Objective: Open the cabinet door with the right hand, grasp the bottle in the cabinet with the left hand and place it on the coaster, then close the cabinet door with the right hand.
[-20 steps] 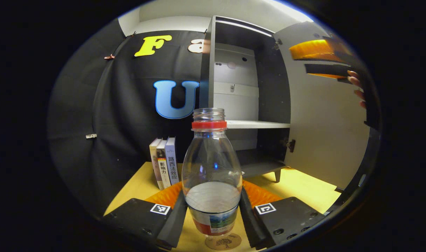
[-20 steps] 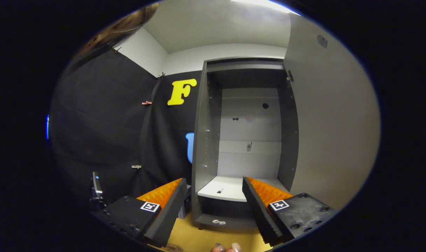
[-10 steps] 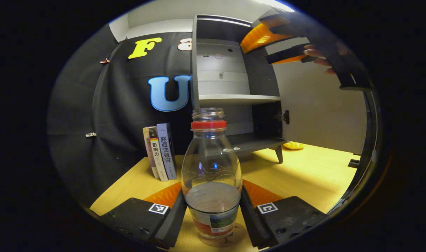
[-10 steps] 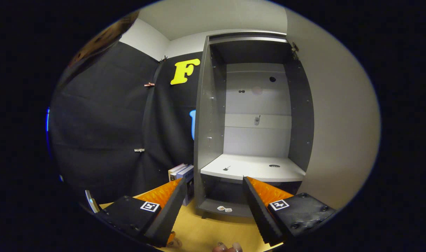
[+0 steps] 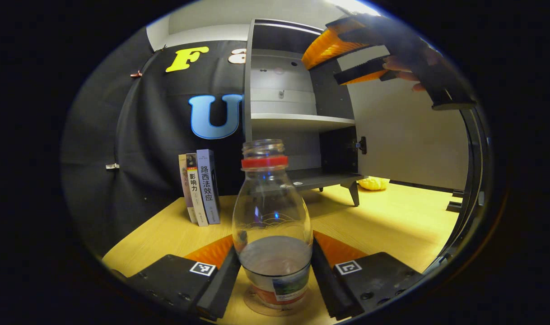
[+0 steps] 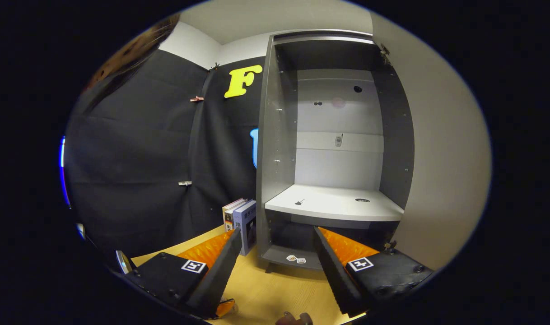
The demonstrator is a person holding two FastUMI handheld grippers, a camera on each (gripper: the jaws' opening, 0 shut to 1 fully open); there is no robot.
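One bottle (image 5: 272, 225) stands on one coaster (image 5: 257, 307) before the one cabinet (image 5: 297, 113). Three books (image 5: 199, 187) stand left of the cabinet. One yellow object (image 5: 373, 183) lies right of it, and two small stickers (image 6: 295, 259) lie on its bottom shelf.

walls: black cloth booth wall (image 5: 135, 135), white wall above (image 6: 189, 43) | table: yellow wooden table (image 5: 392, 221) | on table: three upright books (image 5: 198, 187) beside cloth | light: bright ceiling glow (image 5: 354, 5)
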